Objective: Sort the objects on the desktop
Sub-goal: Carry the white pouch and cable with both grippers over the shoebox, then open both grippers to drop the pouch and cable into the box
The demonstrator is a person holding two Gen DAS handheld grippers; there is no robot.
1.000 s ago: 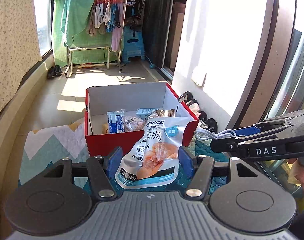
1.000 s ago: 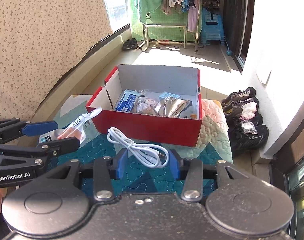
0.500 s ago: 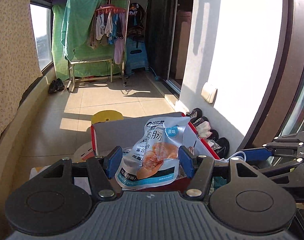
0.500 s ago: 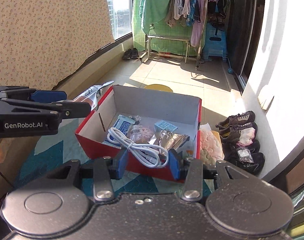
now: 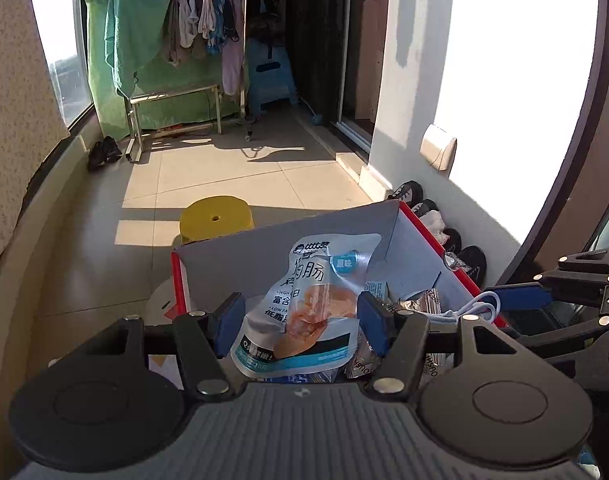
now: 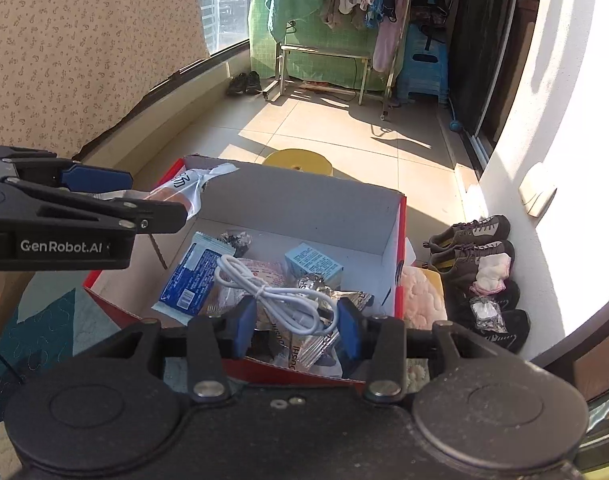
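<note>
My left gripper point(image 5: 300, 322) is shut on a white and blue snack pouch point(image 5: 304, 312) and holds it above the red cardboard box point(image 5: 272, 252). My right gripper point(image 6: 292, 326) is shut on a coiled white cable point(image 6: 272, 292), held above the same box point(image 6: 324, 208). The box holds several snack packets, among them a blue packet point(image 6: 188, 280) and a small light blue carton point(image 6: 312, 262). The left gripper point(image 6: 124, 208) with its pouch shows over the box's left wall in the right wrist view. The right gripper point(image 5: 544, 304) with the cable point(image 5: 476, 308) shows at the right in the left wrist view.
The box stands on a quilted teal and white cloth point(image 6: 44, 320). A yellow stool point(image 5: 216, 218) is on the floor beyond it. Shoes point(image 6: 476, 244) line the wall on the right. A clothes rack point(image 6: 344, 20) and a blue stool point(image 6: 420, 68) stand at the far end.
Both grippers have risen and moved forward over the box, the left carrying the pouch, the right carrying the cable. The cable has left the cloth and now hangs above the box contents.
</note>
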